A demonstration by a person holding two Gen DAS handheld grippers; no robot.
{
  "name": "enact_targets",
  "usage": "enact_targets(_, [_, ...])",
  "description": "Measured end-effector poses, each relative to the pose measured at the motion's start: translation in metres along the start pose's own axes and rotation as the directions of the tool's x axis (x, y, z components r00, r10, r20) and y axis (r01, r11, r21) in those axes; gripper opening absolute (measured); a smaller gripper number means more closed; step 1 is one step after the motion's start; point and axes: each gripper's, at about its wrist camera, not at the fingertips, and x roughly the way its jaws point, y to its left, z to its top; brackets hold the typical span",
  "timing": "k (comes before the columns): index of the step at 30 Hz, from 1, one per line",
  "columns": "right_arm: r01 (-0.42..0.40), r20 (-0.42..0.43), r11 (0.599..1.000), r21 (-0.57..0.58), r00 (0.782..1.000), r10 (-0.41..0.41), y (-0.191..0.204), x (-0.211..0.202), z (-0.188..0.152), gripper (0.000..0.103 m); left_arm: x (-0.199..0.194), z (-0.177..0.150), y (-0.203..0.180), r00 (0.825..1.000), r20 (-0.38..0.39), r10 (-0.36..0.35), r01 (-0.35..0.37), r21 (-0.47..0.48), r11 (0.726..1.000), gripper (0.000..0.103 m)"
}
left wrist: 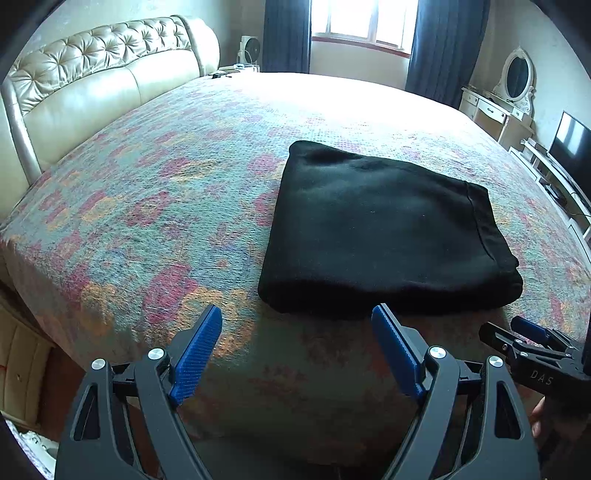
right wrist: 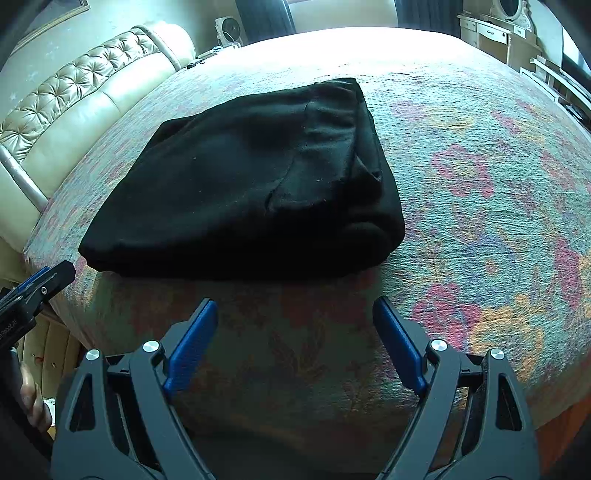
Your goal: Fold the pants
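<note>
Black pants (left wrist: 384, 229) lie folded into a thick rectangle on the flowered bedspread (left wrist: 166, 192). In the right wrist view the pants (right wrist: 243, 184) show their gathered waistband at the upper right. My left gripper (left wrist: 297, 314) hangs open just short of the bundle's near edge, nothing between its blue pads. My right gripper (right wrist: 295, 304) is open too, also on the near side of the pants and apart from them. Each gripper shows in the other's view: the right one (left wrist: 517, 330) at the right edge, the left one (right wrist: 48, 275) at the left edge.
A cream tufted headboard (left wrist: 92, 81) runs along the left. A window with dark blue curtains (left wrist: 354, 22) stands behind the bed. A white dresser with an oval mirror (left wrist: 513, 81) and a TV (left wrist: 572, 151) line the right wall. The bed's near edge drops off below the grippers.
</note>
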Motion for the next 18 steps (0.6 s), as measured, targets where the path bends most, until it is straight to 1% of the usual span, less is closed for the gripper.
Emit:
enact_targets(6, [0.0,-0.001,1.0,-0.002,1.0,0.0,0.004,0.0,-0.002,0.086,-0.002,0.0,-0.003,1.0,0.013,0.006,-0.006,0.011,1.0,0.082])
enact_targets(10, [0.001,-0.004,1.0,0.001,1.0,-0.001,0.005,0.0,-0.003,0.086,-0.004,0.0,-0.007,0.999,0.031,0.036,-0.037,0.032,0.999,0.083])
enact_targets(12, [0.0,-0.006,1.0,0.001,1.0,0.0,0.005,0.001,-0.003,0.086,-0.006,0.0,-0.011,0.997,0.044,0.056,-0.058,0.043,0.997,0.087])
enact_targets(15, [0.0,-0.01,1.0,-0.002,1.0,0.0,0.006,0.001,-0.003,0.086,-0.009,-0.001,-0.016,0.992,0.071,0.1,-0.105,0.068,0.992,0.087])
enact_targets(18, [0.0,-0.014,1.0,-0.002,1.0,0.0,0.005,0.003,-0.004,0.086,-0.009,-0.002,-0.02,0.99,0.074,0.123,-0.129,0.089,0.988,0.087])
